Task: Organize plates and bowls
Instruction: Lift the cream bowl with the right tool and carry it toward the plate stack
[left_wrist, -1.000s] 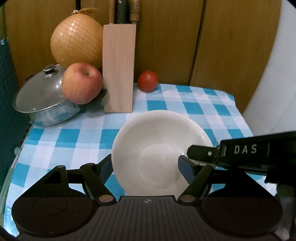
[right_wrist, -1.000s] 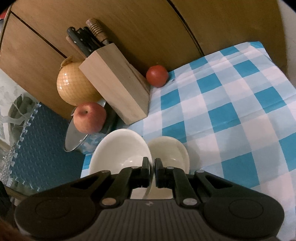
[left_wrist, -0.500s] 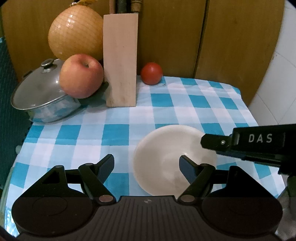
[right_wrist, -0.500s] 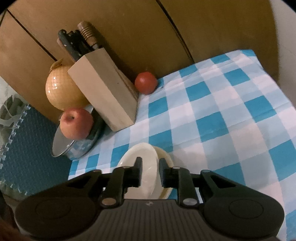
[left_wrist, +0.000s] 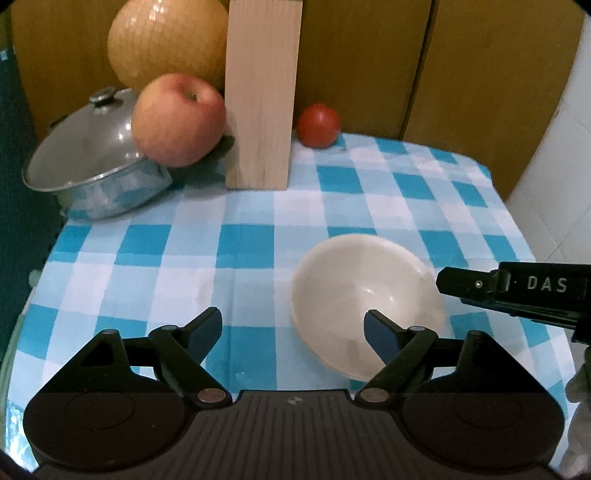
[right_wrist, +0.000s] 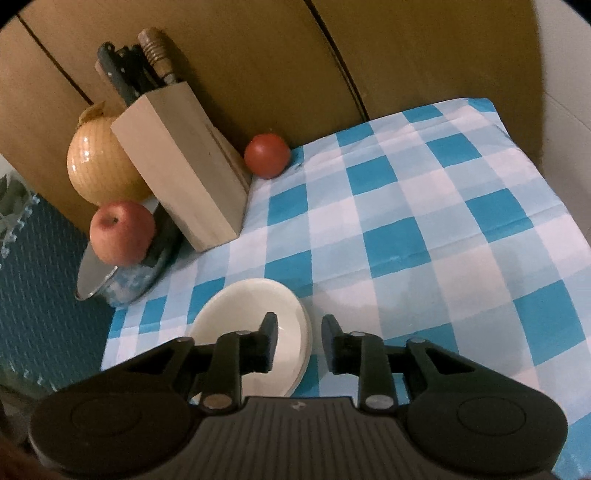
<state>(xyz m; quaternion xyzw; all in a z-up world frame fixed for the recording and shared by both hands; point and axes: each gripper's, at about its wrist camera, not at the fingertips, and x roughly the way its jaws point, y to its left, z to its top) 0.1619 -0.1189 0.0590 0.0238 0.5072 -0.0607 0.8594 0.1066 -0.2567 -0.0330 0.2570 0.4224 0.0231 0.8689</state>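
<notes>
Landmark: wooden knife block (left_wrist: 260, 96), upright at the back of the table (left_wrist: 192, 258), which carries a blue-and-white checked cloth. Left of the block: a lidded steel pot (left_wrist: 92, 162); a red-yellow apple (left_wrist: 179, 118) resting on the pot's lid, close against the block; a netted yellow melon (left_wrist: 166, 40) behind the apple, by the wooden wall. Knife handles (right_wrist: 136, 74) stand up out of the block's top, seen in the right wrist view. Just right of the block, at the wall: one tomato (left_wrist: 318, 124). In front of the block and to its right, well apart from it: cream bowls (left_wrist: 364, 295), nested one in another on the cloth; the right wrist view shows a doubled rim at the stack's edge. Left tool (left_wrist: 293, 330): fingers wide apart, holding nothing, low over the cloth in front of the block, its right finger overlapping the bowls' near rim in view. Right tool (right_wrist: 299, 339): fingers parted, gripping nothing, straddling the right-hand rim of the bowls; whether either finger touches the rim cannot be told.
</notes>
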